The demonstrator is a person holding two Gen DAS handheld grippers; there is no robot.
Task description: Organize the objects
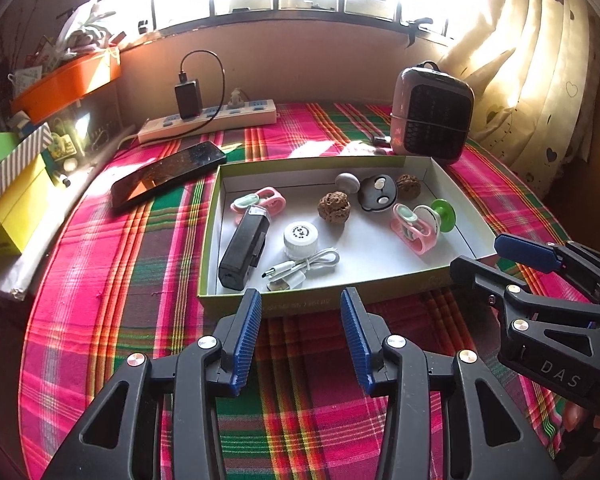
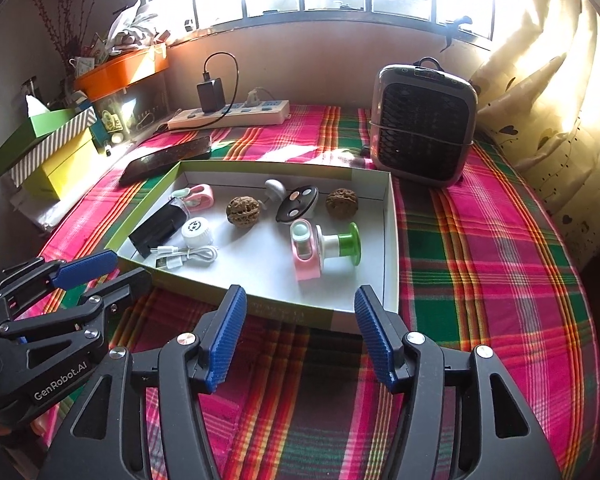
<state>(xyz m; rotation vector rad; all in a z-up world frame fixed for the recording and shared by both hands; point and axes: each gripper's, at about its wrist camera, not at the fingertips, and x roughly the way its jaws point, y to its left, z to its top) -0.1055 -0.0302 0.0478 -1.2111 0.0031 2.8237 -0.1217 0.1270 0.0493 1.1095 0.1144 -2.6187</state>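
A shallow green-rimmed box [image 1: 467, 204] [image 2: 392, 240] lies on the plaid cloth. It holds a black power bank [image 1: 242, 254] [image 2: 156, 230], a white cable [image 1: 304, 266] [image 2: 188, 257], a white cap [image 1: 299, 236] [image 2: 197, 231], two walnuts [image 1: 333, 207] [image 2: 242, 209], pink clips [image 1: 412, 228] [image 2: 306, 254], a green spool [image 1: 444, 211] [image 2: 350, 243] and a black disc [image 1: 377, 193] [image 2: 298, 203]. My left gripper [image 1: 300, 298] [image 2: 112, 268] is open and empty just before the box's near wall. My right gripper [image 2: 300, 294] [image 1: 484, 254] is open and empty at the box's near right corner.
A phone [image 1: 168, 174] [image 2: 166, 159] lies left of the box. A power strip with a charger [image 1: 208, 120] [image 2: 230, 114] sits at the back. A small heater [image 1: 432, 110] [image 2: 422, 122] stands behind the box. Stacked boxes [image 1: 8, 196] [image 2: 48, 152] line the left ledge. A curtain [image 2: 560, 80] hangs right.
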